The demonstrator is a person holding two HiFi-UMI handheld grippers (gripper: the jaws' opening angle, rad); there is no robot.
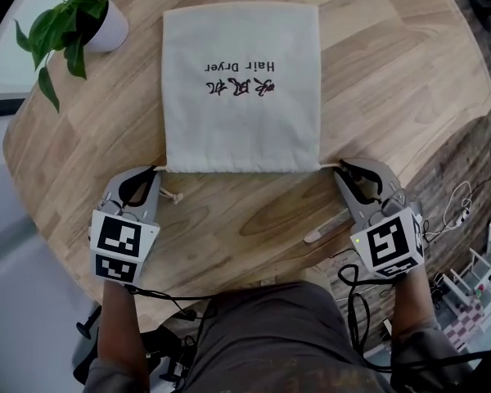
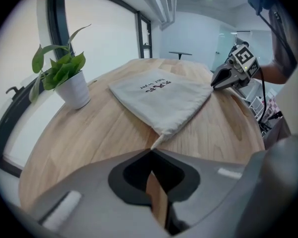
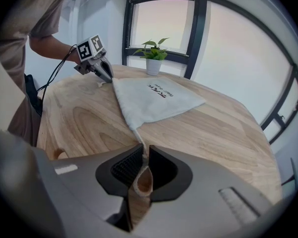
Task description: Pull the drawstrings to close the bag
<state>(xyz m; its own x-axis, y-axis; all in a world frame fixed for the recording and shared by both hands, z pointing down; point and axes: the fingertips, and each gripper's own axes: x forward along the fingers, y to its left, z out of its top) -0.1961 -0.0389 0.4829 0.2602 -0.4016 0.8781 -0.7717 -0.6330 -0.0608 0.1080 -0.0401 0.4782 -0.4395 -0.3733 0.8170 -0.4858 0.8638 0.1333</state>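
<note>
Bag [image 1: 241, 88] is lying flat on the table [image 1: 229, 236], with its mouth edge facing us and not yet gathered. We are holding one drawstring at each mouth corner. The left gripper [image 1: 154, 173] is pinching the left drawstring [image 2: 157, 140] with its jaws together. The right gripper [image 1: 344, 169] is clamping the right drawstring [image 3: 137, 134] with its jaws nearly closed. For a clean closure, we are recommending equal outward pulls, kept low along the table, under firm pressure so that neither drawstring slips free.
</note>
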